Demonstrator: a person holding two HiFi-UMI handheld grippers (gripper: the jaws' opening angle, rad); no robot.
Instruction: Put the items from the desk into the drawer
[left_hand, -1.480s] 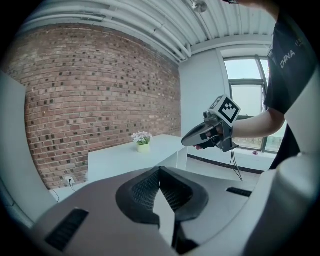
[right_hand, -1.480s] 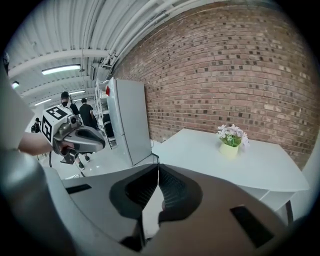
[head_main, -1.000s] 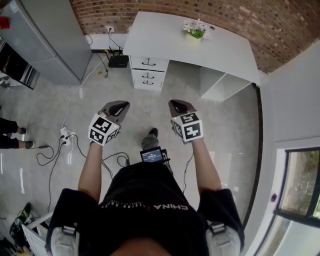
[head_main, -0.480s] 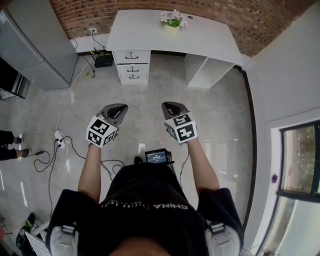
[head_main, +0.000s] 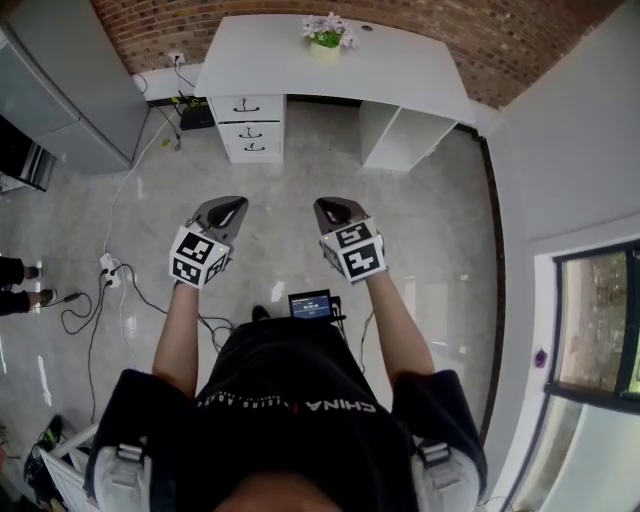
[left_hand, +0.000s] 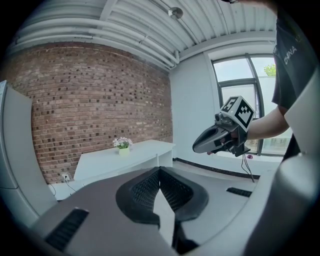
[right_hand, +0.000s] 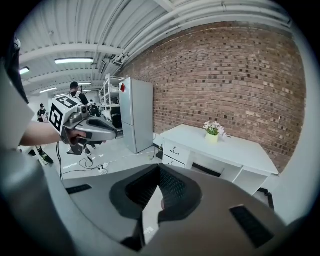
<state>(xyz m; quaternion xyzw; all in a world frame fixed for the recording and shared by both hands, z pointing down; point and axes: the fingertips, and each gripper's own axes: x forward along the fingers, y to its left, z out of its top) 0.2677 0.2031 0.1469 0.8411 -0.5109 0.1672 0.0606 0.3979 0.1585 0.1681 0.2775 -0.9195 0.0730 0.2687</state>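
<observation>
Head view: left tool (head_main: 226, 208) and right tool (head_main: 335, 208) clenched, empty, well apart from counter (head_main: 400, 60); flowerpot (head_main: 325, 35) on it, drawers (head_main: 248, 125) closed; approach squarely.

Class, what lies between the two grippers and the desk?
Only bare floor, seen in the head view, separates the left gripper and right gripper from the desk.

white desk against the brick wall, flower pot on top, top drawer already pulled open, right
No: the top drawer is shut, its front flush, as the head view shows. The white desk does stand against the brick wall, flower pot on top.
</observation>
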